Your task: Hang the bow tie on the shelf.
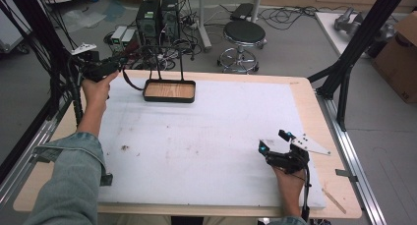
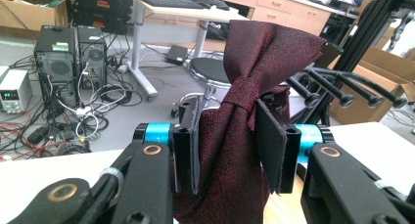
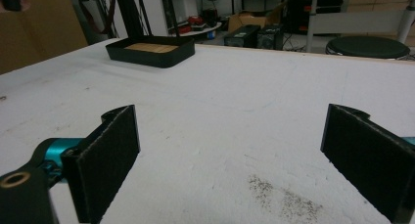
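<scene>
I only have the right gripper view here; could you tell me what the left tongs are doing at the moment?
Observer: The left tongs are shut on a dark red bow tie.
Operator: Thank you. Where are they relative to the black tray?
Observer: In the high view they are raised off the table's far left corner, left of the tray.
Operator: And does the tray have anything above it?
Observer: Yes, a thin black frame rises from it.
</scene>
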Motion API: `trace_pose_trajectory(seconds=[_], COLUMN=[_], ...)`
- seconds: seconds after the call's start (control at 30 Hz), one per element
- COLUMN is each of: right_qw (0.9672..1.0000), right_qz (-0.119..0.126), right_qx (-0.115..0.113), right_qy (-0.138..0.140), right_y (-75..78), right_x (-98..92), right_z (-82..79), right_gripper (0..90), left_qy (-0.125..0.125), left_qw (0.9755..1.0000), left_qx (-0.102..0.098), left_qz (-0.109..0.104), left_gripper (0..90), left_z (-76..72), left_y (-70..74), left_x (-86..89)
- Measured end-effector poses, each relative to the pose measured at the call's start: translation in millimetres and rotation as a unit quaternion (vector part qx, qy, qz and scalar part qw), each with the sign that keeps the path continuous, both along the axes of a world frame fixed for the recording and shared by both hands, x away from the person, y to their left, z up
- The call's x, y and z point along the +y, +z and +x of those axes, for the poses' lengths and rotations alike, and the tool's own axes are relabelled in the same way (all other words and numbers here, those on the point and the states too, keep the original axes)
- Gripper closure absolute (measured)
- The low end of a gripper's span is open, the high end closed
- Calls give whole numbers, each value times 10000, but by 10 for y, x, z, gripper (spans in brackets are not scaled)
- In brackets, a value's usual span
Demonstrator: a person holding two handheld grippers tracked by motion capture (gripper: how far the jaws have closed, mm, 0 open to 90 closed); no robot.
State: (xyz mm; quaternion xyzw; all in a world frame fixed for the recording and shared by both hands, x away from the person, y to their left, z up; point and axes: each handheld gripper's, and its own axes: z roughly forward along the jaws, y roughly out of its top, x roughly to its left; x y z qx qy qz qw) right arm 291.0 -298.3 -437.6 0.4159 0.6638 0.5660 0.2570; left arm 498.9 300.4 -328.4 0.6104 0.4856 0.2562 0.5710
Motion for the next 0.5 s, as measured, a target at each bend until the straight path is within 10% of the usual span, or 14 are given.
trace_pose_trajectory(seconds=[0.5], right_qw=[10000], right_qz=[-18], right_qx=[-21], right_qy=[47], right_y=[-5], right_x=[0], right_z=[12], right_gripper=[64], left_qy=[29], left_qw=[9998], left_qx=[152], left_qz=[87], left_gripper=[629], left_z=[120], left_y=[-158], left_x=[-29])
